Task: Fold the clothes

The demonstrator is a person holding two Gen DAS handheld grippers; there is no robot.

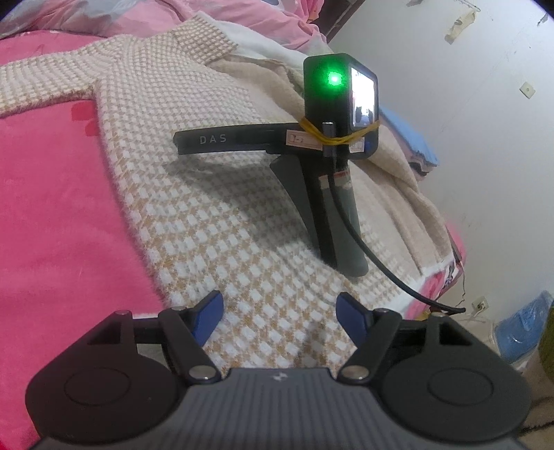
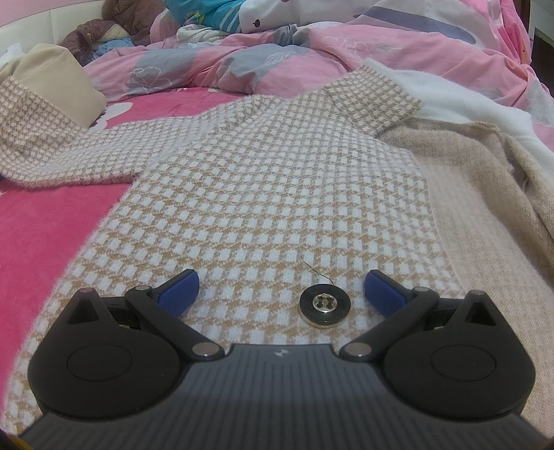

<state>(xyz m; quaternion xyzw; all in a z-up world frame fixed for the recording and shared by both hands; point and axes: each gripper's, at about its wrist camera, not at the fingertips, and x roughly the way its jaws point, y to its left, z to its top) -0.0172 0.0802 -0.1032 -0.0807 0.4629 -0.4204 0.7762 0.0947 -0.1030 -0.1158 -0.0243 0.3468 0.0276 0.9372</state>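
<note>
A tan-and-white checked sweater lies flat on the bed, one sleeve stretched out to the left. My left gripper hovers open over its lower part, with nothing between the blue pads. My right gripper is also open just above the sweater. A loose dark button with a thread end lies on the fabric between its fingers, untouched. In the left wrist view the right tool's handle stands on the sweater, its green light on, and no hand shows on it.
A beige knit and a white fuzzy garment lie to the sweater's right. The pink blanket covers the bed on the left, and a pink floral duvet and piled clothes lie behind. The bed ends at the right by a white wall.
</note>
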